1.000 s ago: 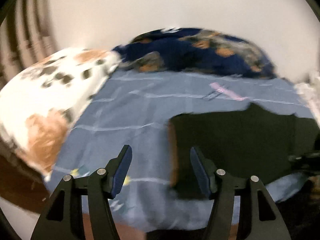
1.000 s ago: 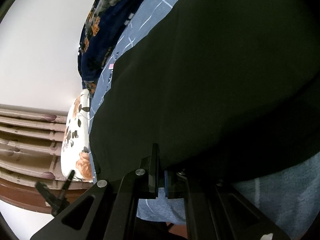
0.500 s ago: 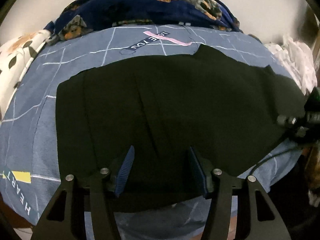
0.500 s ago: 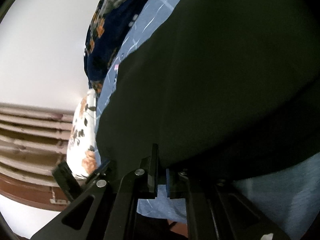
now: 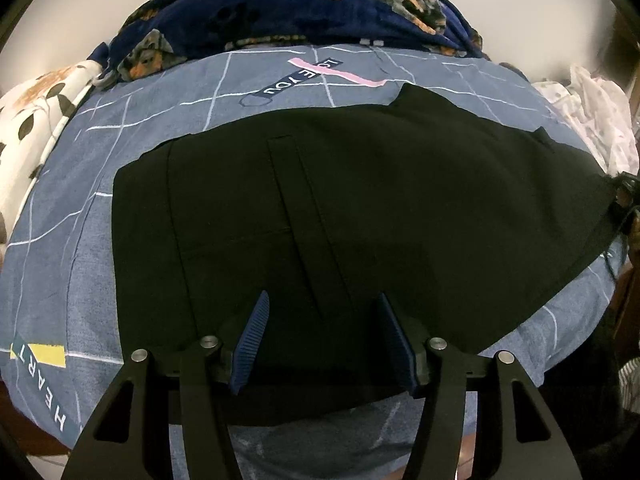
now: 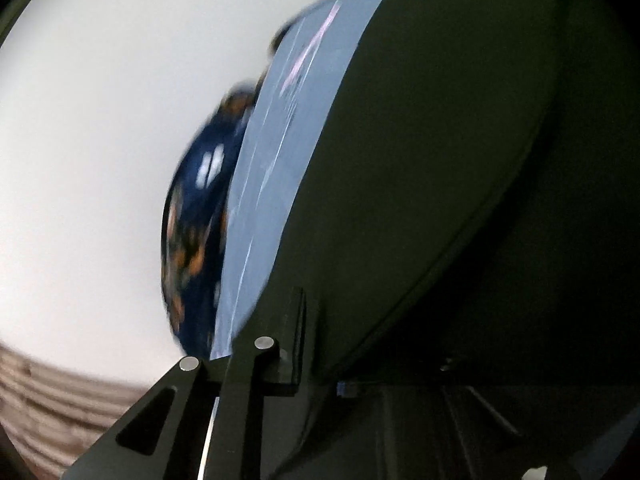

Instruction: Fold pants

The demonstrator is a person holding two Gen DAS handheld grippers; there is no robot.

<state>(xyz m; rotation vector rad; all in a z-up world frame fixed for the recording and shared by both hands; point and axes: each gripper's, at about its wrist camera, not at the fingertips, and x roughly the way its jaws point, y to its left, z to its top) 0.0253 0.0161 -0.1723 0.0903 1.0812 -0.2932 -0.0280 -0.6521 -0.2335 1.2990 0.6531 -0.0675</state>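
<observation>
I'm seeing my left gripper (image 5: pixel 322 340) having swung in over the black pants (image 5: pixel 360 208), fingers apart above the near hem | right gripper (image 6: pixel 316 344) tilting, blurred, fingers together clamping the pants' edge | pants lying flat across the blue sheet (image 5: pixel 60 248) | navy floral blanket (image 5: pixel 288 12) bunching beyond.

Black pants (image 5: pixel 360 208) spread flat across blue bedsheet, waistband left, back pocket welt visible.
</observation>
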